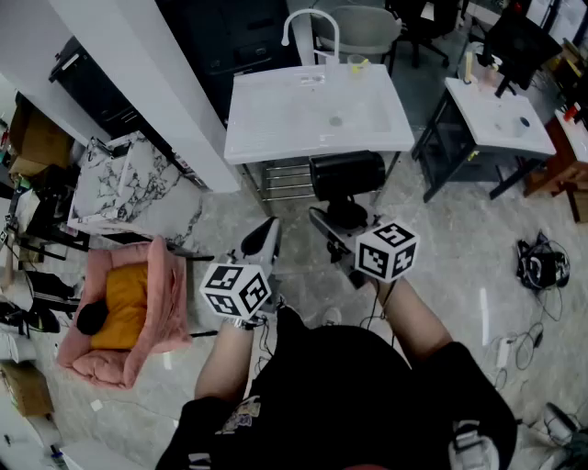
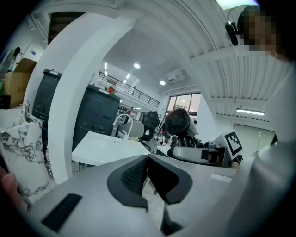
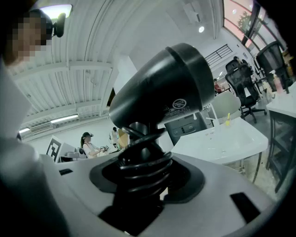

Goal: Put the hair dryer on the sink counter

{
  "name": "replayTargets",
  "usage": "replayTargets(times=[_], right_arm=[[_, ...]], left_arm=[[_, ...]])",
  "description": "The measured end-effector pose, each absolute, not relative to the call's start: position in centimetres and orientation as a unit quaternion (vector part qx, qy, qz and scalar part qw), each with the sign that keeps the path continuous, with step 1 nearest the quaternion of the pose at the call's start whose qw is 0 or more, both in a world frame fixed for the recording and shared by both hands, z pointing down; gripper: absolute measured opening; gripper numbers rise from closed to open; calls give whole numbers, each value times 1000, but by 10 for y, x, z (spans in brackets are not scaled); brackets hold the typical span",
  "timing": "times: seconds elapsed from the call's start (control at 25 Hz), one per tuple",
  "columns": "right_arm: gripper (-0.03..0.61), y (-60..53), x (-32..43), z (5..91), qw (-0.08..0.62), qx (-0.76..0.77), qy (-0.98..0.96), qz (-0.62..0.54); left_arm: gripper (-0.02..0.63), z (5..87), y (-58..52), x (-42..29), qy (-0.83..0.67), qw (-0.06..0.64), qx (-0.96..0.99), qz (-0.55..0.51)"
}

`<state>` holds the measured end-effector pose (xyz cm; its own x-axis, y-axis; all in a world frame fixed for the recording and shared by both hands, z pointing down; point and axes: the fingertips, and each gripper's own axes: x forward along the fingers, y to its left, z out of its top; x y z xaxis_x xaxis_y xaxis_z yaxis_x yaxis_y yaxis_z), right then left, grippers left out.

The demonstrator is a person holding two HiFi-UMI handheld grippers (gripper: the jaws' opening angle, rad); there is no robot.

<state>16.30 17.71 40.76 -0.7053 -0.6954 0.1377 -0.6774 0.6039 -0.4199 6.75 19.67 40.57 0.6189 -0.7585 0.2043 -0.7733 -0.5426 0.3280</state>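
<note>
Nearest, the left gripper has its jaws closed together on nothing. Beside it, the right gripper clamps the cord-wrapped handle of the black, round-barrelled plastic hair dryer, held in the air before the white rectangular sink counter. A white curved faucet stands at the counter's far edge.

The hair dryer sits in the right tool, before the sink counter.

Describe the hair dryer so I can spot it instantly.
Find the white sink counter at the head view's centre; just below its near edge is the hair dryer. It alone is a black barrel with cord coiled round its handle, clamped in the right gripper.
</note>
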Motion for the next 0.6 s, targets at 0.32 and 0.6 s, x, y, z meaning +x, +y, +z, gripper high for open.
replayTargets(times=[0.32,0.6], right_arm=[[232,179,163,405,25,-384,897,-217],[232,173,163,408,23,-380,897,-224]], left_arm=[[3,407,198,66,-437,196,878,19],[3,406,192,64,-444,197,874,20]])
